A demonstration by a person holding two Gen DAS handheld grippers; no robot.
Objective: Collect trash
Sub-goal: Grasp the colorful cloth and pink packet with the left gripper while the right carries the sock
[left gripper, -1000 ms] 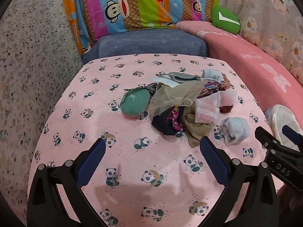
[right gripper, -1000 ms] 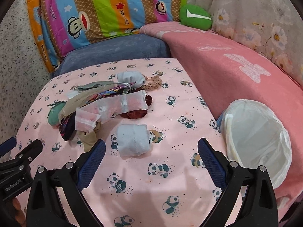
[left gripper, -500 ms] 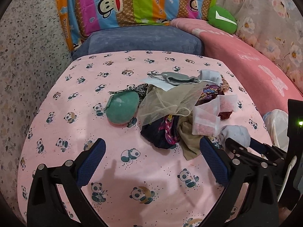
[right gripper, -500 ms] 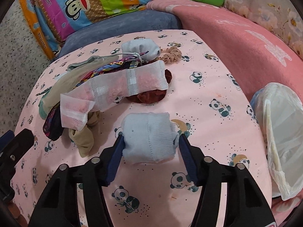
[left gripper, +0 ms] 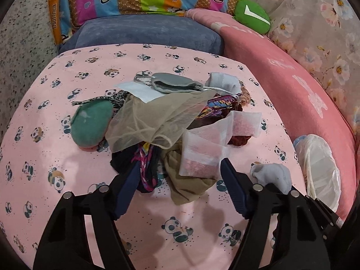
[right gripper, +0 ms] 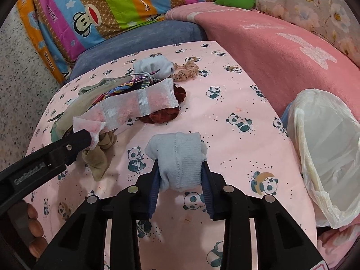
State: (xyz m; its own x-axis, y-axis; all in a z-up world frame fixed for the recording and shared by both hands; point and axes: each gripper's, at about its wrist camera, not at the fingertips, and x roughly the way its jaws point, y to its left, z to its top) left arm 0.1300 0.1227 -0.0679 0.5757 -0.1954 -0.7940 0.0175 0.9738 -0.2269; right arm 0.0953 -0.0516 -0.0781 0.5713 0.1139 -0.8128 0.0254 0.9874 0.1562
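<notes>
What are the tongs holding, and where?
The right tongs pinch the light blue sock at its near end. The left tongs hold nothing yet.

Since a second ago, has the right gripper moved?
Yes. The right gripper advanced over the panda sheet and closed on the light blue sock, which previously lay ahead of its open fingers.

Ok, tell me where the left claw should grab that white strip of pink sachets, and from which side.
Take the near end sachet of the white strip, coming in from the near side. That end juts out flat and free above the tan stocking, while the rest lies draped across the pile. The left claw stands open right before it.
</notes>
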